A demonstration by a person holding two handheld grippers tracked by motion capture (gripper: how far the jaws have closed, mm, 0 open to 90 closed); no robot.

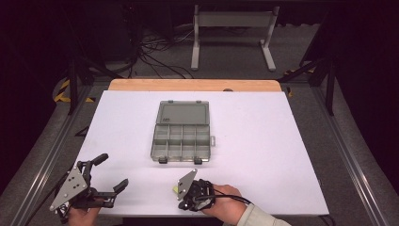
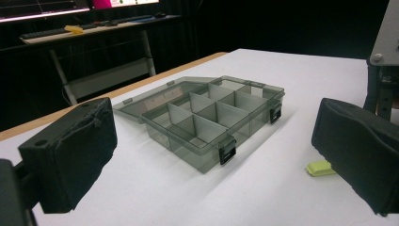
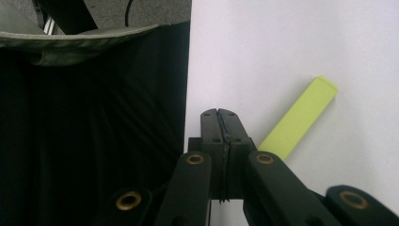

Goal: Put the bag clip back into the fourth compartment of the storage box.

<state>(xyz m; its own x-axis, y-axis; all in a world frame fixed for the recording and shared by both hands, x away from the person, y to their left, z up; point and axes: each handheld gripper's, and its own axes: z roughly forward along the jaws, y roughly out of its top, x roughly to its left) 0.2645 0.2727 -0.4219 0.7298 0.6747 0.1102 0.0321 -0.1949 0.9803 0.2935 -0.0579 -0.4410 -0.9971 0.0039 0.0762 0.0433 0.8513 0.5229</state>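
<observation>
Right hand-held gripper (image 3: 220,115) is sitting clenched and empty beside the small lime-green plastic bar (image 3: 301,117) near the bench's (image 1: 282,155) front edge; left hand-held gripper (image 1: 109,170) released. Closed jaws risk nudging the bar away.

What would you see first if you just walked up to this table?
The open grey compartment box sits mid-table, lid flat behind it. Near the front edge a small yellow-green block lies beside the shut right gripper, untouched. The left gripper waits wide open at the front left corner.
</observation>
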